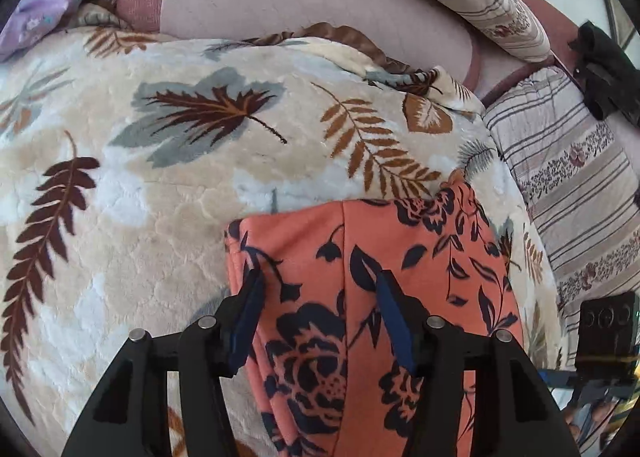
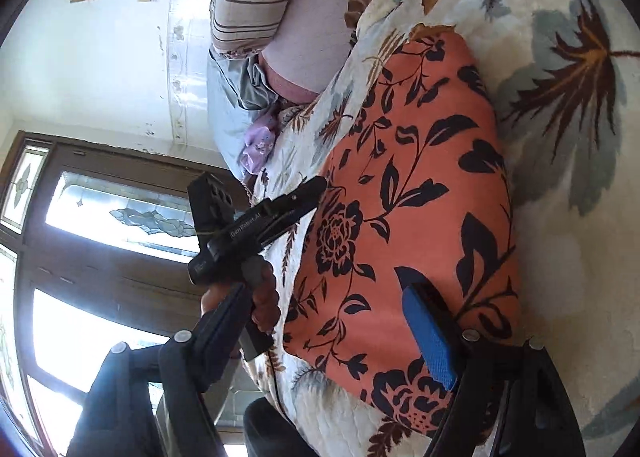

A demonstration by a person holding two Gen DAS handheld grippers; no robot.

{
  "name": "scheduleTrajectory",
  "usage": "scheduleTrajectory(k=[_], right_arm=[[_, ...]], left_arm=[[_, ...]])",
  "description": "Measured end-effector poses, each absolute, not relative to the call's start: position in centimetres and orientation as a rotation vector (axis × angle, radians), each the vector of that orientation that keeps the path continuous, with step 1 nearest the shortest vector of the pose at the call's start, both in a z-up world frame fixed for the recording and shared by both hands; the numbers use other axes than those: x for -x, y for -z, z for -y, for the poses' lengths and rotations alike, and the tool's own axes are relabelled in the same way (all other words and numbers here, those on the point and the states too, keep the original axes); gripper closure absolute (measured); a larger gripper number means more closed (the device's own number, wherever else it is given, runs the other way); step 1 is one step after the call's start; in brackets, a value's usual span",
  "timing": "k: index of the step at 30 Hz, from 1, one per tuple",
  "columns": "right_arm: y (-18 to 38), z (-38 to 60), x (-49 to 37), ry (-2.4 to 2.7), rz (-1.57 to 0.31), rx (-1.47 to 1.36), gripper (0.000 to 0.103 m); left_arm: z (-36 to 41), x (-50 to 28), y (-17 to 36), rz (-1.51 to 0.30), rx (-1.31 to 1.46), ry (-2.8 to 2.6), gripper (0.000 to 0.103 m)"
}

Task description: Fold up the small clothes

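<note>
On the bed, spread over a cream leaf-print blanket (image 1: 168,193), sits the orange floral garment (image 1: 360,257) I'm working on, lying as a long flat strip. My left-wrist view has the left gripper (image 1: 320,289) right over its near end, fingers spread with cloth showing between the blue pads (image 1: 394,317). I honestly can't tell if the tips touch the fabric, but they aren't pinching anything. That view also catches striped pillows (image 1: 576,177) off to the right.

The right-wrist view gives me stuff the left one doesn't: the whole length of the garment, a wooden door with patterned glass (image 2: 100,217), and the left gripper from outside, held by a hand (image 2: 260,297), its tip at the garment's edge. The right gripper (image 2: 316,329) has its fingers spread wide, one blue pad over the cloth, the other off the bed's side. Nothing gripped.
</note>
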State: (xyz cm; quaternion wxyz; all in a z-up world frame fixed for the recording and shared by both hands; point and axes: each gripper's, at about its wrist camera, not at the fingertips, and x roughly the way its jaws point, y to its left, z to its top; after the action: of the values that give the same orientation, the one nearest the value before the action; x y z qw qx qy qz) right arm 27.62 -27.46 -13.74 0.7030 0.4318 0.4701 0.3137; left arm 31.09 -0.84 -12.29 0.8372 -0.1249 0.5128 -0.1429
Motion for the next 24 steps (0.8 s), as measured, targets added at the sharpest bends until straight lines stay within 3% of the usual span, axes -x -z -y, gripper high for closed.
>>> scheduleTrajectory(k=[4, 7, 9, 12, 19, 24], right_arm=[[14.6, 27.8, -27.2, -0.654, -1.055, -1.003, 0.022], [11.6, 27.2, -25.6, -0.66, -0.994, -0.901, 0.021], [11.7, 26.7, -24.4, -0.623, -0.996, -0.845, 0.012], [13.3, 26.2, -23.3, -0.502, -1.05, -0.763, 0.014], [4.1, 23.8, -15.3, -0.365, -0.834, -0.535, 0.011], [2.9, 22.1, -9.1, -0.223, -0.828, -0.381, 0.01]], left_arm=[[1.7, -27.6, 10.3, -1.038, 0.168, 0.249, 0.045], [2.0, -23.7, 8.1, -0.956, 0.129, 0.213, 0.032], [2.3, -20.0, 6.5, -0.878, 0.113, 0.179, 0.021], [2.6, -16.3, 5.0, -0.859, 0.096, 0.142, 0.021], [2.1, -8.4, 0.7, -0.792, 0.099, 0.085, 0.017], [2.2, -4.2, -0.5, -0.757, 0.096, 0.063, 0.016]])
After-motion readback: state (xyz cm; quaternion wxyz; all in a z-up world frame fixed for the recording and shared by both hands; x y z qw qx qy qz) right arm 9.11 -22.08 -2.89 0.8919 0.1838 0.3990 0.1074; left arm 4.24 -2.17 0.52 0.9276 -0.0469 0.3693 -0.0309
